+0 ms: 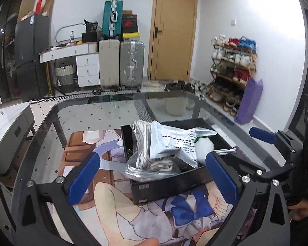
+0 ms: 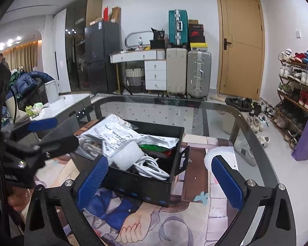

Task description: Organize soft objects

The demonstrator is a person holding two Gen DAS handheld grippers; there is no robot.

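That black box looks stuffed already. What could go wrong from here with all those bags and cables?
Three things, probably:
1. The silver bag sits heaped above the black box rim, so it may slide out if nudged.
2. The clear bag of cord overhangs the near wall and could tip onto the mat.
3. The white cable lies in loose loops; an open right gripper reaching in might snag one.

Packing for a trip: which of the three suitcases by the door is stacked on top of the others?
The teal suitcase: it stands atop the beige suitcase, beside the silver suitcase.
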